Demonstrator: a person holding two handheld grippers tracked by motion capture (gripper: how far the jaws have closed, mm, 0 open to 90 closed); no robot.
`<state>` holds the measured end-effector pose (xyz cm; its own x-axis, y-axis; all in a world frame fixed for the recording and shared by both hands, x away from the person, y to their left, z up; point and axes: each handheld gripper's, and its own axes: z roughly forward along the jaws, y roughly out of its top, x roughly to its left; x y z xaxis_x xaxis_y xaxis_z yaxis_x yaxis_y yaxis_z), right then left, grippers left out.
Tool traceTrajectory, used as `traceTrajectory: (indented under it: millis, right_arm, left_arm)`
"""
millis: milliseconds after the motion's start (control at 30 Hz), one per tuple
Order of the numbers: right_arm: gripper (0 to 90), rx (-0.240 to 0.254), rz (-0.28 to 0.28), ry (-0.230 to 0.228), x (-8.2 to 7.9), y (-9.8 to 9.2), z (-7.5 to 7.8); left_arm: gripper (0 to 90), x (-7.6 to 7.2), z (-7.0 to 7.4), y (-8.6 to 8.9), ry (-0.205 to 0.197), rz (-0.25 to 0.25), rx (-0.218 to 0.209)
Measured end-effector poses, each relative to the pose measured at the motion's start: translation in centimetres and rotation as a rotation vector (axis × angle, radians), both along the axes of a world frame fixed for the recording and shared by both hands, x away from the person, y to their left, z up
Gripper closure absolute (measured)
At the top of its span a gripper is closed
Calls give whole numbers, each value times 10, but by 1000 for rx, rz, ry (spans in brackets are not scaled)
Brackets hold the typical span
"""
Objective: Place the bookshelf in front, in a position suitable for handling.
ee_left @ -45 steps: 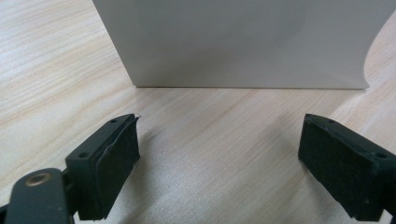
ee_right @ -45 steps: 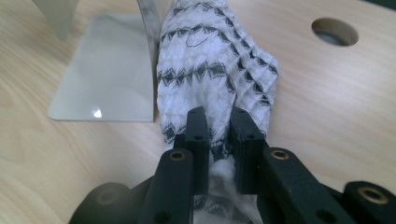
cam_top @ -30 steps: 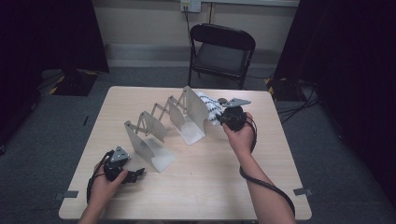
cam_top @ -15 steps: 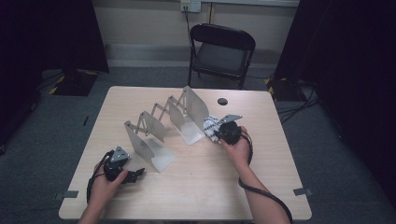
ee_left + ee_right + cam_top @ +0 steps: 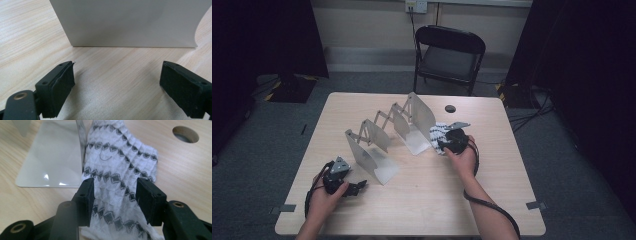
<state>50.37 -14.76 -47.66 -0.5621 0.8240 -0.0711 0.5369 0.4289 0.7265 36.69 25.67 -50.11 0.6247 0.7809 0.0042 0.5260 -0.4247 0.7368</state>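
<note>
Showing no writing: patterned cloth [image 5: 120,170]

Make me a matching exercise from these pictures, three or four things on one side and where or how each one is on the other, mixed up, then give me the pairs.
Things:
1. patterned cloth
2. left gripper
3. round hole
4. folding chair

Places or states:
A. on the floor beyond the table's far edge
B. in the tabletop, near the far edge
C. jaws wide apart, nothing between them, facing a white panel
D. lying on the table between the right gripper's parted jaws

Pairs: 1-D, 2-C, 3-B, 4-A
</note>
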Motion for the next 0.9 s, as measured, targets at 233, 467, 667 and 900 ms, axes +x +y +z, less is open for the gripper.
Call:
traceTrajectory:
  millis: [233, 467, 667, 900]
  right_arm:
    - [773, 12, -5, 19, 1, -4, -9]
    - [797, 35, -1, -9, -3, -14, 12]
    - [799, 45, 12, -72, -5, -19, 51]
    - [800, 68, 29, -152, 2, -12, 96]
  left_arm:
    - [121, 0, 0, 0, 2, -1, 1]
    - [121, 0, 0, 0, 3, 1, -2]
    - [121, 0, 0, 0, 3, 1, -1]
    - [121, 0, 0, 0, 3, 0, -2]
